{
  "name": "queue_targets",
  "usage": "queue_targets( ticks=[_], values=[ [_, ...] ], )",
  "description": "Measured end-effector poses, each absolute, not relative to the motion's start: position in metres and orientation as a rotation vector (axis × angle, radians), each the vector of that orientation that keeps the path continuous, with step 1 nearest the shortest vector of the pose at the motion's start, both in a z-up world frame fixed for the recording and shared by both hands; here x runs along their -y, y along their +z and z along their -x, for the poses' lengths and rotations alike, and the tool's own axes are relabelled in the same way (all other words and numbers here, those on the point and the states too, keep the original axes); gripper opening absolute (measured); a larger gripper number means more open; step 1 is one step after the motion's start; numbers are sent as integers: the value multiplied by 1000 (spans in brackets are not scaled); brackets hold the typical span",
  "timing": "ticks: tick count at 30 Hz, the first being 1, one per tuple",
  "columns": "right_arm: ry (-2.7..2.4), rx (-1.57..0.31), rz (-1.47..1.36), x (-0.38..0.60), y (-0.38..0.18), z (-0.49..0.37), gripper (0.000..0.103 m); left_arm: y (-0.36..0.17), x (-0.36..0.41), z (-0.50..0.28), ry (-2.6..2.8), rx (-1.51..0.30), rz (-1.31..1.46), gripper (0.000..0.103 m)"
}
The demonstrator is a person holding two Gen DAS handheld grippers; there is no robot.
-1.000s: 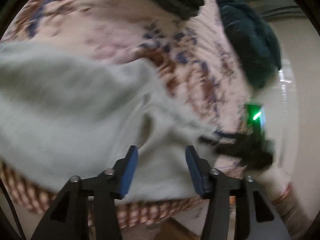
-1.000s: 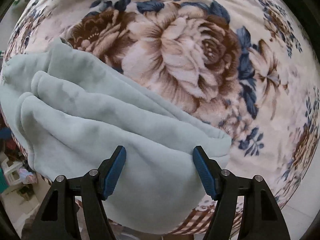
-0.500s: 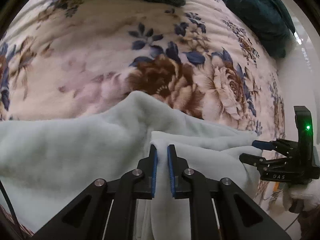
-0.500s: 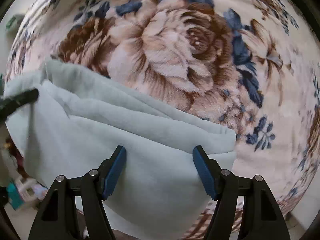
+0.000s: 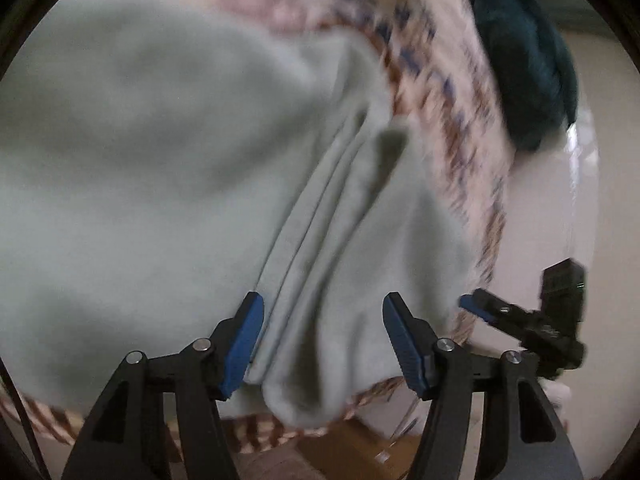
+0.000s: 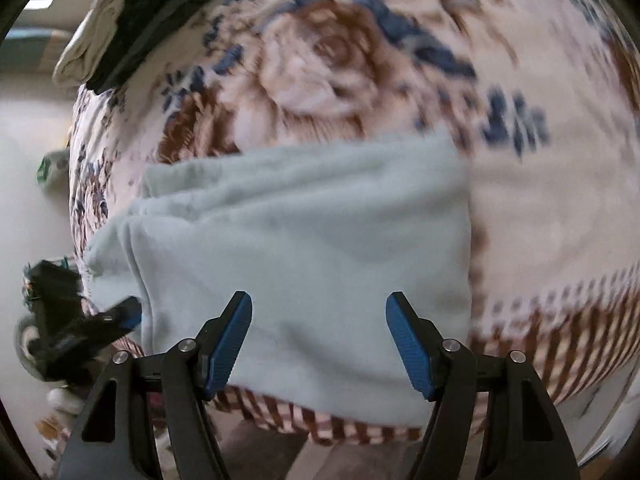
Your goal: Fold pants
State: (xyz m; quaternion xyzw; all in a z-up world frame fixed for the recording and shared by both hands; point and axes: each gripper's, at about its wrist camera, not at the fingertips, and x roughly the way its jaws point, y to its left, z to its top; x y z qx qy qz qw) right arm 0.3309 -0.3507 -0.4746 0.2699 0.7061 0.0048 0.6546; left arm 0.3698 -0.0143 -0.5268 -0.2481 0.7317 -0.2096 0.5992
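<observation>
The pale blue-grey fleece pants (image 5: 160,160) lie folded on a flowered bedspread (image 5: 440,80), at its near edge. My left gripper (image 5: 322,336) hovers low over a bundle of long folds in the pants. Its jaws are opening, the folds run between the pads, and nothing is gripped. In the right wrist view the pants (image 6: 304,240) form a rough rectangle. My right gripper (image 6: 319,336) stands open just above their near part and holds nothing. The left gripper (image 6: 120,316) shows at the pants' left edge in that view.
A dark teal cloth (image 5: 528,60) lies at the far right of the bed. A stack of folded dark and cream clothes (image 6: 140,20) sits at the far left corner. The bedspread's checked border (image 6: 560,340) hangs over the bed edge, with floor and a brown box (image 5: 360,452) below.
The left gripper, shut on a fold half a second ago, has opened and dropped closer to the cloth. The right gripper has swung sideways and rolled; the pants now lie as a folded rectangle.
</observation>
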Motion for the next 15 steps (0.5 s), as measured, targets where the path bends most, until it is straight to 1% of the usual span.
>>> queue_targets(
  ticks=[3,5,7,8,9,11,15],
  values=[
    [-24,-1617,-666,348,-498,-311,72,-536,31,-374,-502,-1701,470,60],
    [-36,-1614,-686,348,-504,-304,72,-531,37,-377,-524,-1672,437,57],
    [-45,-1604,-699,347,-508,-301,72,-515,44,-375,-571,-1593,380,29],
    [-47,-1605,-697,347,-510,-301,72,-509,47,-374,-594,-1574,357,26],
    [-49,-1604,-693,347,-510,-301,72,-504,51,-371,-606,-1559,339,21],
    [-52,-1606,-686,347,-510,-303,72,-498,50,-366,-593,-1553,375,18],
    [-47,-1608,-694,351,-505,-307,72,-485,27,-350,-495,-1583,558,16]
  ],
)
